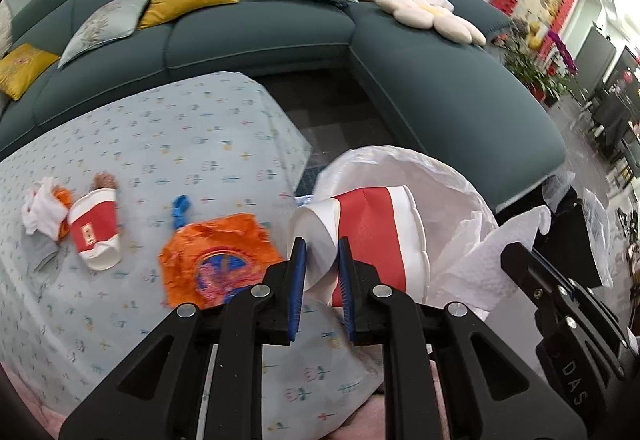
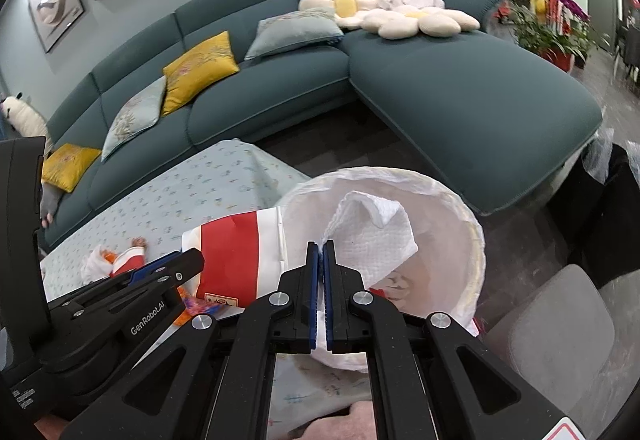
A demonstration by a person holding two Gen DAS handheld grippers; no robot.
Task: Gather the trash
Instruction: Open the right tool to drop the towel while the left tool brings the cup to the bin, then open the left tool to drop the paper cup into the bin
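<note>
Left gripper [image 1: 322, 254] pinches paper cup [image 1: 368, 236], seemingly over bin [image 1: 460, 175].

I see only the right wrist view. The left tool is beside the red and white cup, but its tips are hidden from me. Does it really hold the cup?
Observer: Yes. In the left wrist view the left tool pinches the white bottom end of the cup, and the wall is dented between the pads.
Operator: What trash lies on the table behind it?
Observer: A flat orange wrapper with a round blue print lies on the tablecloth.
Operator: Anything more?
Observer: A small blue scrap lies just beside that wrapper; your view does not show it.
</note>
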